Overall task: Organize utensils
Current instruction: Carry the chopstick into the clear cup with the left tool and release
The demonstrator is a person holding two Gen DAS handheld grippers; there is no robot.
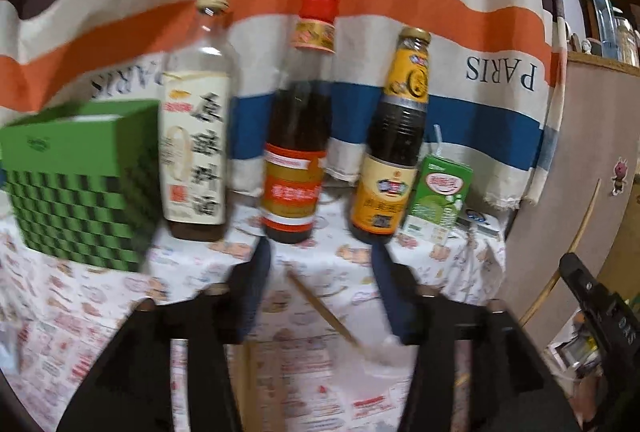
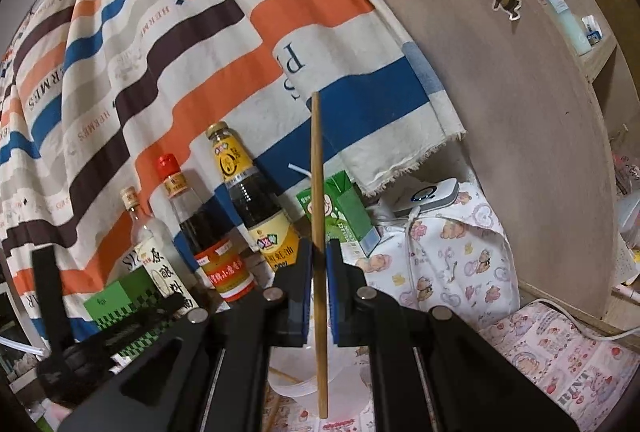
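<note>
In the right wrist view my right gripper (image 2: 319,252) is shut on a wooden chopstick (image 2: 317,160), held upright with its lower end over a translucent white cup (image 2: 300,384). A second chopstick (image 2: 285,376) leans inside that cup. In the left wrist view my left gripper (image 1: 322,270) stands open, its blue pads (image 1: 256,288) wide apart. A chopstick (image 1: 320,308) lies slanted between them without touching either pad, its lower end in the blurred cup (image 1: 380,352). The right gripper's black body (image 1: 592,308) shows at the right edge.
Three sauce bottles stand in a row at the back: clear with a white label (image 1: 196,136), red-capped (image 1: 296,152), yellow-labelled (image 1: 394,152). A green drink carton (image 1: 438,196) is to their right, a green chequered box (image 1: 80,192) to their left. A wooden board (image 2: 500,112) walls the right.
</note>
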